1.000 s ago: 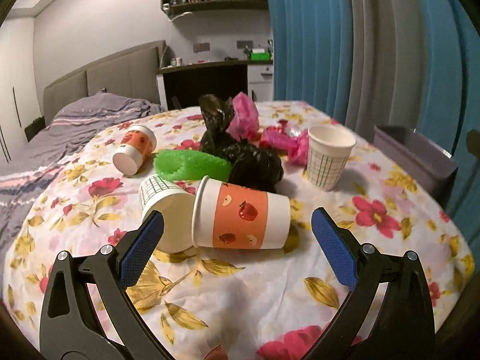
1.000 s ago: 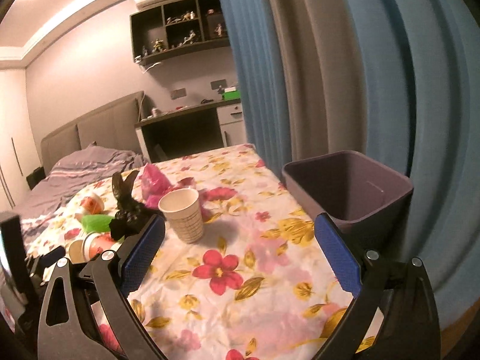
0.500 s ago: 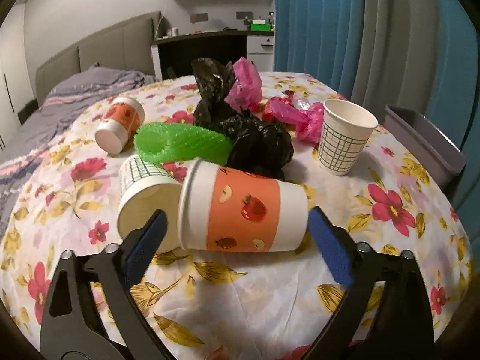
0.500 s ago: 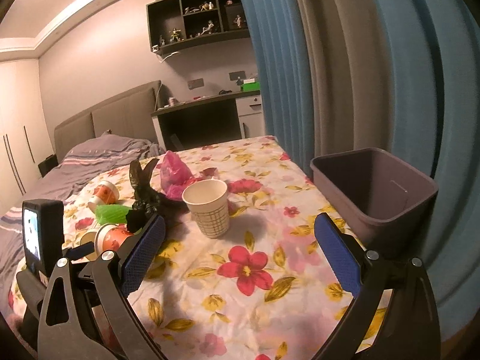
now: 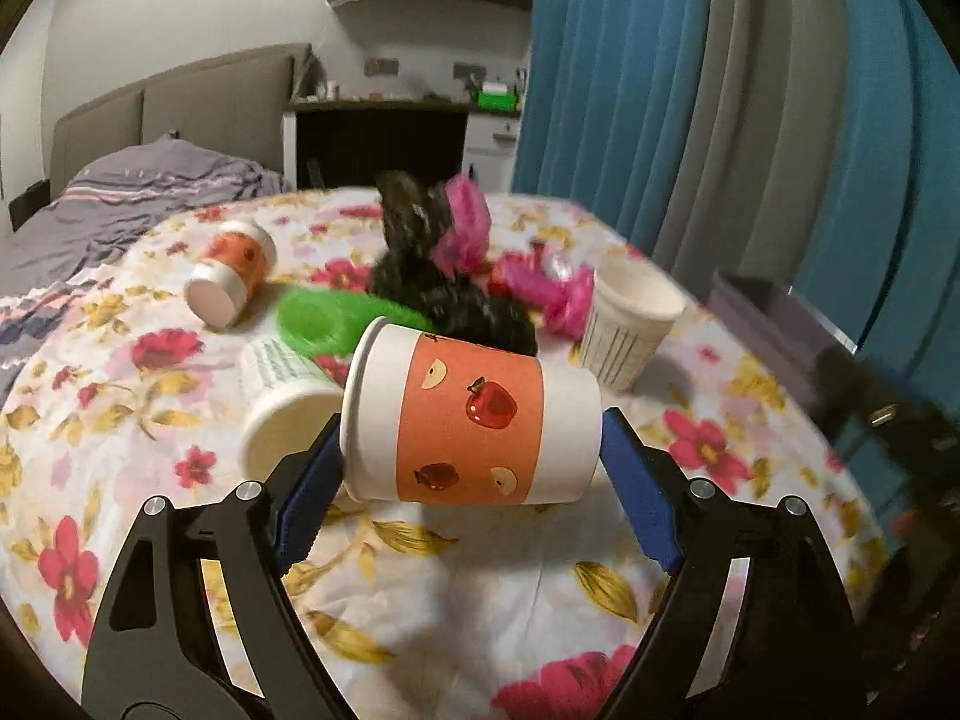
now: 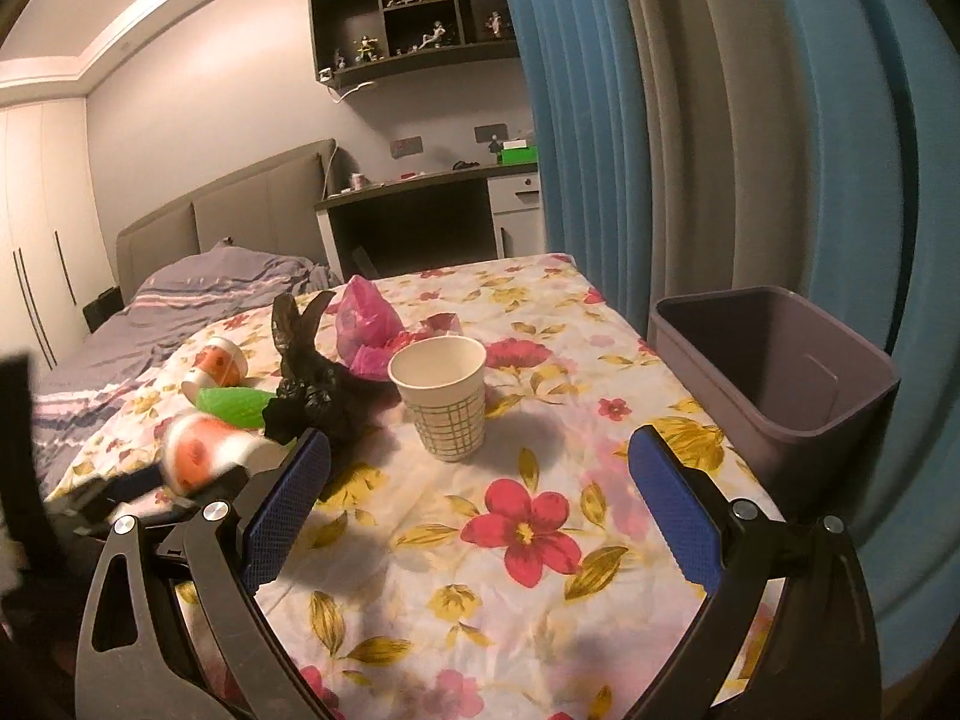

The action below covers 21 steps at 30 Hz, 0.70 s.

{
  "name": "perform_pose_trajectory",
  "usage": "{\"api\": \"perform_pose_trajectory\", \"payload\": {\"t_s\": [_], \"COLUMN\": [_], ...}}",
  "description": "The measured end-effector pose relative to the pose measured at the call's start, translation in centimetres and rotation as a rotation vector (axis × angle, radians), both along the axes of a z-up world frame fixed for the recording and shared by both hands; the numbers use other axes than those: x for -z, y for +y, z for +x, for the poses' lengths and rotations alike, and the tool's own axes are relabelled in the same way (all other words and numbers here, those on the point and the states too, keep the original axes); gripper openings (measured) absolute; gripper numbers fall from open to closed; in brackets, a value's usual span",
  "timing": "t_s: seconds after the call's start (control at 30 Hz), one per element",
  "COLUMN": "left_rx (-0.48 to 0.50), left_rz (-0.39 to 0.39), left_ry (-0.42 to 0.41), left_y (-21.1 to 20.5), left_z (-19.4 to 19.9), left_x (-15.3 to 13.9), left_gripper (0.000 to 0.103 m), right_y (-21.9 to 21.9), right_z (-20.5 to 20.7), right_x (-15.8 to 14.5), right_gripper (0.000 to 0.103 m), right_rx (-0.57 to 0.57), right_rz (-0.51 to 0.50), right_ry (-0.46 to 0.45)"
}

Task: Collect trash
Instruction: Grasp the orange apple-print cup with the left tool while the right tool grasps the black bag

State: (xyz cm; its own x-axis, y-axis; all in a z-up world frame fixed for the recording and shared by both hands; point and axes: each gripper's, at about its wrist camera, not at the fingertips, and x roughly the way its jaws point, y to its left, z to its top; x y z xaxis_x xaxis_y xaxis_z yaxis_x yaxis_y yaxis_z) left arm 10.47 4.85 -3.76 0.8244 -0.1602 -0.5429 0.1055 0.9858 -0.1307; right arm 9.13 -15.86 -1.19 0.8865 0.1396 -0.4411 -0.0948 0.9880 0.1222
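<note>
Step in hand: first pickup. Left gripper (image 5: pixel 471 468) has its fingers clamped end to end on the apple-print paper cup (image 5: pixel 471 423), apparently lifted off the table (image 5: pixel 480 588). Right gripper (image 6: pixel 480 516) fingers wide, empty. Next: carry the cup to the grey bin (image 6: pixel 774 372) at 3 o'clock.

Bare flowered tablecloth (image 6: pixel 480 588) lies open before the purple plastic bin (image 6: pixel 774 372); only the upright white grid-patterned paper cup (image 6: pixel 444 402) stands near that path, with crumpled black bag (image 6: pixel 312 390) behind it.
</note>
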Motion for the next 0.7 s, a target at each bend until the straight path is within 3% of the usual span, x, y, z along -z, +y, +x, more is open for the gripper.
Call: {"api": "perform_pose_trajectory", "payload": {"t_s": [0.3, 0.6, 0.7], "left_rx": [-0.188, -0.291, -0.299], "left_rz": [-0.051, -0.08, -0.089], "left_ry": [-0.111, -0.105, -0.105], "left_y": [6.0, 10.7, 11.5], "left_z": [-2.4, -2.3, -2.1], "left_x": [-3.4, -3.2, -3.1], "left_gripper": [0.082, 0.082, 0.082], "right_y": [4.5, 10.7, 11.7], "right_z": [1.8, 6.2, 7.8], "right_x": [0.5, 1.5, 1.9], "right_gripper": [0.095, 0.089, 0.08], "right_rx": [-0.11, -0.231, -0.243], "right_rz": [-0.032, -0.074, -0.082], "right_ry": [0.021, 0.07, 0.1]}}
